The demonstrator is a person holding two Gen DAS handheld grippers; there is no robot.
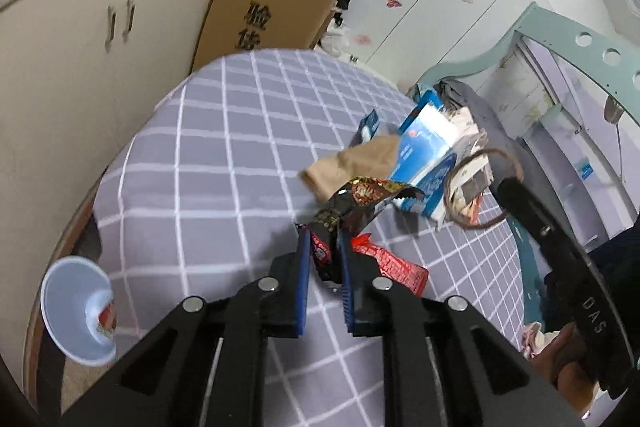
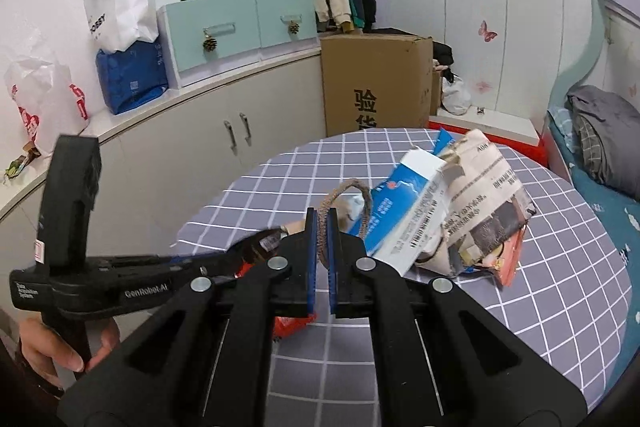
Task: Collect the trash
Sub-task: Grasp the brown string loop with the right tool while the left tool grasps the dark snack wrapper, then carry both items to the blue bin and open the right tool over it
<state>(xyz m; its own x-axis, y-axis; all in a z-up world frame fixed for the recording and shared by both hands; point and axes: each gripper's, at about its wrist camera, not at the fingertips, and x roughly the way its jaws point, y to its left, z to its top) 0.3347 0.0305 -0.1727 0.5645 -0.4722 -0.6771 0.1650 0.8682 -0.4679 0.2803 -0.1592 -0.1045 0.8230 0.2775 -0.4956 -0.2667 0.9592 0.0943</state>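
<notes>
- Between the left gripper's point(image 1: 324, 247) blue pads, a dark wrapper point(image 1: 352, 205) is clamped; its free end sticks up and forward above the counter point(image 1: 224, 147).
- Just under that gripper, a red wrapper point(image 1: 394, 265) lies flat on the checked cloth.
- Ahead of the dark wrapper sits a loose heap: a tan piece point(image 1: 356, 163), a blue-and-white box point(image 1: 424, 151) and a newspaper bag point(image 2: 480, 199), all touching or overlapping.
- On the right, the right gripper point(image 2: 322, 227) has its jaws pressed together on the bag's brown cord handle point(image 2: 352, 189), which loops up from the pads.
- Seen from the right wrist, the left gripper reaches in from the left, with a hand point(image 2: 56, 347) around its grip.
- Beside the counter's left edge, lower down, stands a pale blue bin point(image 1: 76, 311) with a scrap inside.
- Behind the counter are a cardboard box point(image 2: 372, 79), white cabinets point(image 2: 200, 131) and a bed point(image 2: 600, 163) at the right.
</notes>
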